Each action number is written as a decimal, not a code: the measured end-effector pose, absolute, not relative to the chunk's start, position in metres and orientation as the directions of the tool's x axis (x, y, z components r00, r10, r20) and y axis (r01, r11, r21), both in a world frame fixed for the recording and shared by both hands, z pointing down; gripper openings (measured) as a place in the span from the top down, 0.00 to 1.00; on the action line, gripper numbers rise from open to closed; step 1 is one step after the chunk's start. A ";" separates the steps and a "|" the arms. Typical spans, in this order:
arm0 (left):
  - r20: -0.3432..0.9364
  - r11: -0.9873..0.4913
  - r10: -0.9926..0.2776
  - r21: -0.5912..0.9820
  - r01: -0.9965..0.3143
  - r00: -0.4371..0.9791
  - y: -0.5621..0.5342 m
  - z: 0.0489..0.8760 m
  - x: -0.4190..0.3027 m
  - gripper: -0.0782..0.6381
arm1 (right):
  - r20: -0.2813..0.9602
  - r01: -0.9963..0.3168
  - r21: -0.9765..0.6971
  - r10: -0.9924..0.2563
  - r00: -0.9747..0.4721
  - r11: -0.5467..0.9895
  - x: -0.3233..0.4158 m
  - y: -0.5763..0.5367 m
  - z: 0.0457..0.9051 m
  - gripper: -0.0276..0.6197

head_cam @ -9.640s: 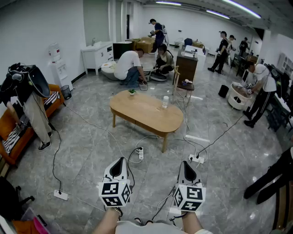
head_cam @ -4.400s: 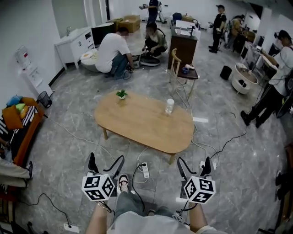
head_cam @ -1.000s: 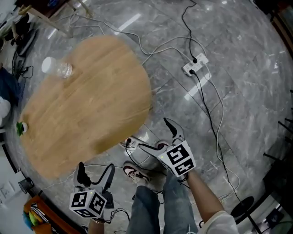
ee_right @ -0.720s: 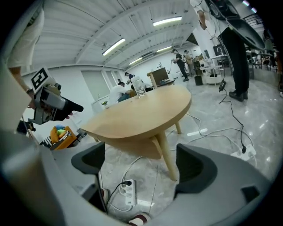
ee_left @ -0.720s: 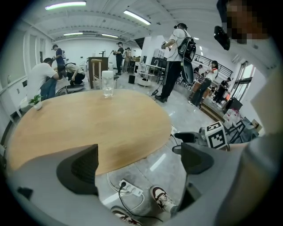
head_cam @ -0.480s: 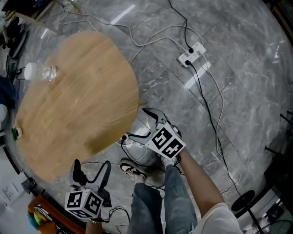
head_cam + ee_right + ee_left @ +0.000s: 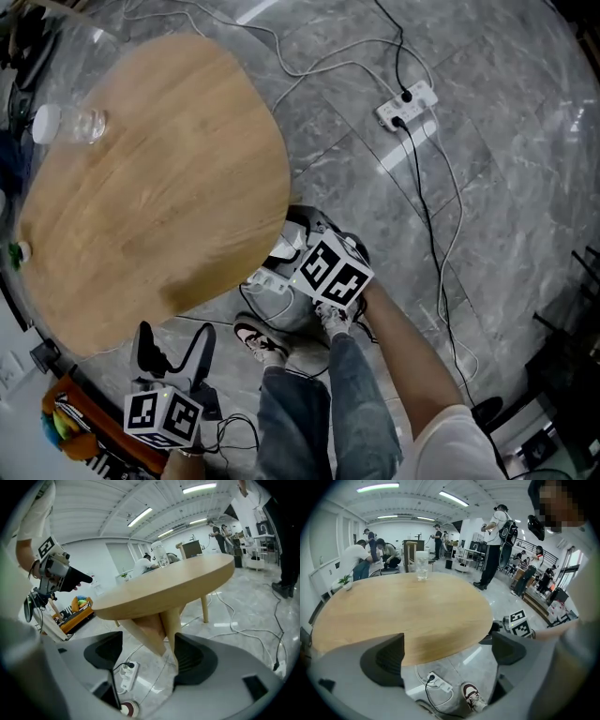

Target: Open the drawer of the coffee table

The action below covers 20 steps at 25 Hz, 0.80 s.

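The oval wooden coffee table [image 7: 141, 187] fills the head view's left. My right gripper [image 7: 283, 248] is low at its near rim, pointing under the top. In the right gripper view my right gripper [image 7: 147, 653] faces two splayed legs [image 7: 161, 627] with a wooden panel between them. Its jaws have just been closing and still stand apart, pressing on nothing. I cannot make out a drawer front. My left gripper [image 7: 173, 337] hangs open and empty at the table's other near side, and in its own view my left gripper [image 7: 447, 656] looks over the tabletop [image 7: 403, 611].
A clear bottle [image 7: 70, 124] and a small plant [image 7: 345, 581] stand on the table. A power strip [image 7: 126, 674] and cables lie under the rim, another strip [image 7: 406, 105] farther out. My shoe [image 7: 258, 339] is beside the rim. Several people work at the room's far end.
My right gripper has dropped lower and moved in under the table's rim, and its jaws stand narrower. The left gripper has sunk a little. The head view now looks more steeply down.
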<state>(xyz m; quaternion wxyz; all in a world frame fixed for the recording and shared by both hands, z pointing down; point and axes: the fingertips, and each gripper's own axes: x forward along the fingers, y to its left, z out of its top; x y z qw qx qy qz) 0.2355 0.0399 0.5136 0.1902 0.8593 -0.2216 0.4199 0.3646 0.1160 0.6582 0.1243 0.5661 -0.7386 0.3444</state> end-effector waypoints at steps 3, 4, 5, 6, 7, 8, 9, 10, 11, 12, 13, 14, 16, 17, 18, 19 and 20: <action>0.802 -0.820 -0.240 0.134 -0.556 0.547 0.038 0.515 0.238 0.09 | 0.571 -0.925 -0.351 -0.750 -0.334 0.145 0.368 0.112 0.659 0.45; 0.802 -0.815 -0.244 0.135 -0.563 0.546 0.037 0.515 0.238 0.09 | 0.567 -0.925 -0.349 -0.752 -0.337 0.151 0.368 0.111 0.659 0.47; 0.802 -0.811 -0.247 0.136 -0.569 0.544 0.037 0.516 0.238 0.09 | 0.564 -0.925 -0.346 -0.752 -0.340 0.159 0.368 0.110 0.658 0.49; 0.802 -0.807 -0.249 0.138 -0.574 0.543 0.037 0.516 0.238 0.09 | 0.563 -0.925 -0.342 -0.752 -0.343 0.166 0.368 0.109 0.658 0.52; 0.803 -0.805 -0.250 0.139 -0.577 0.542 0.037 0.518 0.238 0.09 | 0.562 -0.925 -0.338 -0.752 -0.345 0.172 0.368 0.108 0.659 0.55; 0.803 -0.803 -0.250 0.140 -0.579 0.541 0.038 0.520 0.238 0.09 | 0.562 -0.926 -0.335 -0.751 -0.346 0.176 0.367 0.108 0.659 0.57; 0.803 -0.802 -0.250 0.141 -0.580 0.541 0.038 0.521 0.238 0.09 | 0.561 -0.925 -0.334 -0.751 -0.348 0.180 0.367 0.108 0.660 0.58; 0.802 -0.802 -0.250 0.143 -0.580 0.543 0.038 0.522 0.238 0.09 | 0.559 -0.924 -0.334 -0.750 -0.352 0.184 0.366 0.108 0.661 0.59; 0.800 -0.800 -0.250 0.146 -0.581 0.545 0.038 0.523 0.239 0.09 | 0.558 -0.923 -0.334 -0.749 -0.357 0.191 0.365 0.108 0.661 0.59; 0.799 -0.799 -0.250 0.149 -0.583 0.547 0.037 0.524 0.238 0.09 | 0.558 -0.921 -0.334 -0.746 -0.363 0.199 0.364 0.108 0.661 0.61; 0.799 -0.797 -0.250 0.151 -0.585 0.547 0.038 0.524 0.238 0.09 | 0.559 -0.920 -0.332 -0.742 -0.371 0.210 0.363 0.107 0.662 0.62; 0.800 -0.795 -0.250 0.153 -0.588 0.546 0.038 0.525 0.237 0.09 | 0.561 -0.918 -0.329 -0.737 -0.378 0.221 0.363 0.107 0.662 0.64; 0.804 -0.789 -0.249 0.154 -0.594 0.540 0.039 0.526 0.234 0.09 | 0.565 -0.914 -0.324 -0.725 -0.394 0.244 0.362 0.108 0.663 0.65; 0.804 -0.789 -0.249 0.155 -0.595 0.539 0.039 0.527 0.233 0.09 | 0.567 -0.912 -0.322 -0.719 -0.402 0.256 0.362 0.107 0.664 0.66; 0.805 -0.788 -0.250 0.153 -0.596 0.538 0.038 0.527 0.231 0.09 | 0.570 -0.909 -0.320 -0.712 -0.410 0.268 0.362 0.107 0.664 0.66; 0.806 -0.788 -0.252 0.151 -0.597 0.536 0.037 0.528 0.230 0.09 | 0.575 -0.907 -0.314 -0.704 -0.418 0.282 0.362 0.107 0.665 0.67; 0.806 -0.788 -0.254 0.148 -0.597 0.535 0.036 0.529 0.228 0.09 | 0.580 -0.904 -0.305 -0.695 -0.426 0.300 0.362 0.108 0.665 0.68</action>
